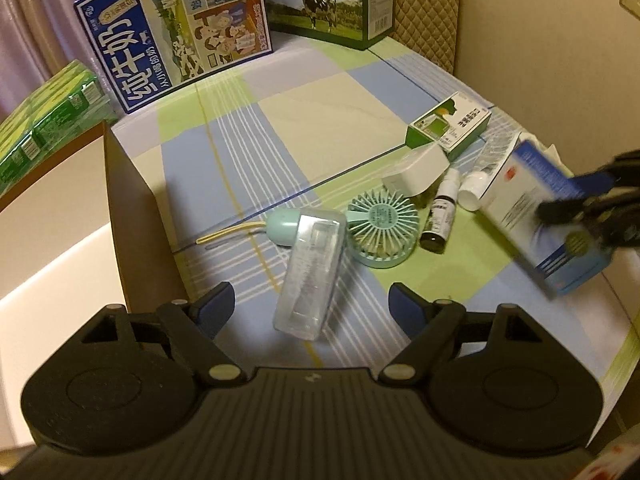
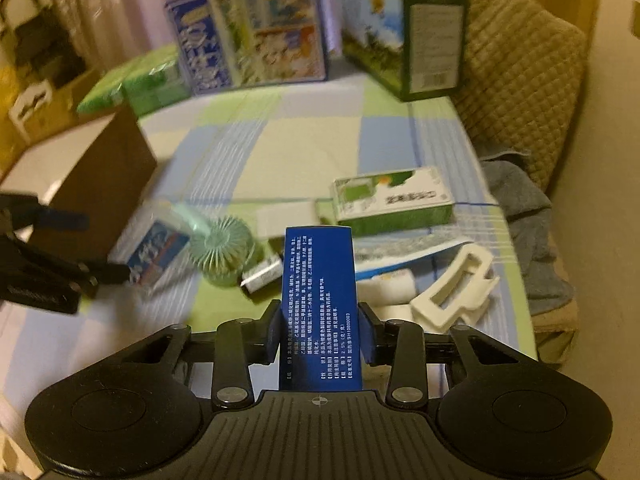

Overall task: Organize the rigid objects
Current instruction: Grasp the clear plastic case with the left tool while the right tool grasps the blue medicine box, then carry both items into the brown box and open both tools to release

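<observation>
Right gripper (image 2: 320, 336) has its jaws pinched on the narrow sides of a blue medicine box (image 2: 319, 304), which sticks straight out ahead between the fingers and is lifted off the checked tablecloth (image 1: 320, 92). The grip sits near the box's back end, so most of its length hangs out front — I'd carry it slow and level so it doesn't pivot in the pads.

Left gripper (image 1: 312, 304) is empty, jaws spread wide, with a clear plastic case (image 1: 310, 272) lying just ahead between the fingertips, its far end resting against the mint handheld fan (image 1: 380, 232). Best bet there, I think: come straight down so the pads land on the case's long sides, and close gently — the slick plastic could skid into the fan or the small dark bottle (image 1: 438, 220) to the right.

The open cardboard box (image 1: 132, 200) off to the left jaw's side looks like the likely drop spot, though I can't be sure.
</observation>
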Motion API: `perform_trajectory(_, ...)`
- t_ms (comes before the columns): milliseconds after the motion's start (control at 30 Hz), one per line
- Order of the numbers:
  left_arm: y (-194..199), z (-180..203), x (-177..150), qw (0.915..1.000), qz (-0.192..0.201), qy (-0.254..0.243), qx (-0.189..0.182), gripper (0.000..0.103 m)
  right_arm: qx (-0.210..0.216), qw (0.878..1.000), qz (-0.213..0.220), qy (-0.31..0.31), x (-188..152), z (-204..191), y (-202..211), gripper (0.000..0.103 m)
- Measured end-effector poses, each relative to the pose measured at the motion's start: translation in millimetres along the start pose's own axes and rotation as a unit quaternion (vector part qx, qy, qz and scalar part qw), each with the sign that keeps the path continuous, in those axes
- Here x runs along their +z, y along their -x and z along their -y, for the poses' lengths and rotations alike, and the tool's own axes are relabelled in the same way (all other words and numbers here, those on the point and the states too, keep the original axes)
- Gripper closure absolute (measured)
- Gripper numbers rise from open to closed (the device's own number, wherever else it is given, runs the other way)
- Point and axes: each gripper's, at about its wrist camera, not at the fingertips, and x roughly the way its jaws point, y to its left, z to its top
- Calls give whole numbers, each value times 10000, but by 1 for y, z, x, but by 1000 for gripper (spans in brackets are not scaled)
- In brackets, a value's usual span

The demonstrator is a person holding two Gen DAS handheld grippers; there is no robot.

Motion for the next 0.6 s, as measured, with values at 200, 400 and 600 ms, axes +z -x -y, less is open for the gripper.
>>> perform_trajectory(200,-17,-6,9,9993,-207,-312,-90,32,-224,9976,163,-628,5,13,15,68)
perform_trajectory(400,-32,-6,17,9978,-373,-523,-184,41,-534,9929,242,-1037,0,24,22,68)
perform_trajectory(600,-42,-4,17,9968,-552,-549,-164,65,-690,9882,266,-1339,-10,32,30,68)
